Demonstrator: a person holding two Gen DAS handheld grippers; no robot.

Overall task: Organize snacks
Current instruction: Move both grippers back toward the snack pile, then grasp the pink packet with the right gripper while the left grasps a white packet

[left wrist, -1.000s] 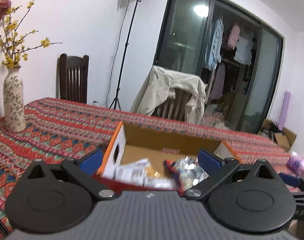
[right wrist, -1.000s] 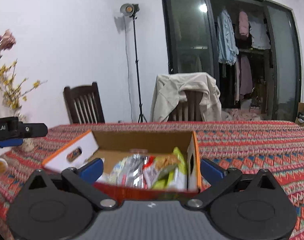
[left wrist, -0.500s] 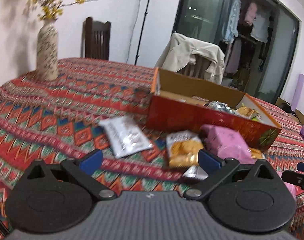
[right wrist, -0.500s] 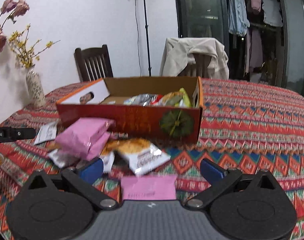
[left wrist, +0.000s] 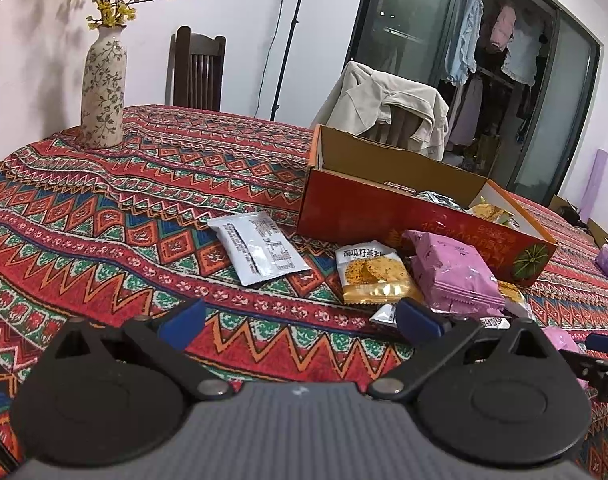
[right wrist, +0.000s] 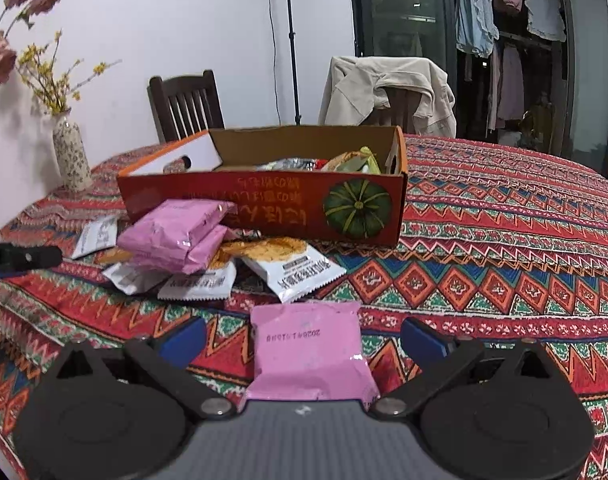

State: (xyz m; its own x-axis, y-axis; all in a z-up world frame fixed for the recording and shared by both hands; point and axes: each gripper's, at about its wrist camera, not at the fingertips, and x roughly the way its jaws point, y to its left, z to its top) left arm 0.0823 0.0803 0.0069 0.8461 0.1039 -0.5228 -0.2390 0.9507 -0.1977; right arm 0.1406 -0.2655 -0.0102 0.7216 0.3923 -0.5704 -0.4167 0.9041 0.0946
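An open red cardboard box (left wrist: pixel 387 216) (right wrist: pixel 264 208) holds several snack packs. In front of it on the patterned tablecloth lie loose packs: a white sachet (left wrist: pixel 262 250), a pumpkin-cracker pack (left wrist: pixel 373 276), stacked pink packs (left wrist: pixel 451 276) (right wrist: pixel 176 236), white packs (right wrist: pixel 300 268). A single pink pack (right wrist: pixel 307 354) lies flat between my right gripper's open jaws (right wrist: pixel 302 338), not clamped. My left gripper (left wrist: pixel 300 318) is open and empty above the cloth, short of the pile.
A flowered vase (left wrist: pixel 103 92) (right wrist: pixel 71 158) stands at the table's left. Two chairs (left wrist: pixel 196 74) (right wrist: pixel 387 92) stand behind the table, one draped with a jacket. A light stand (left wrist: pixel 288 36) and a glass-door closet are behind. The left gripper's tip (right wrist: pixel 22 258) shows at the right view's left edge.
Both grippers pulled back from over the box and dropped low toward the table in front of it. The loose packs came into view, and the pink pack now lies between the right jaws.
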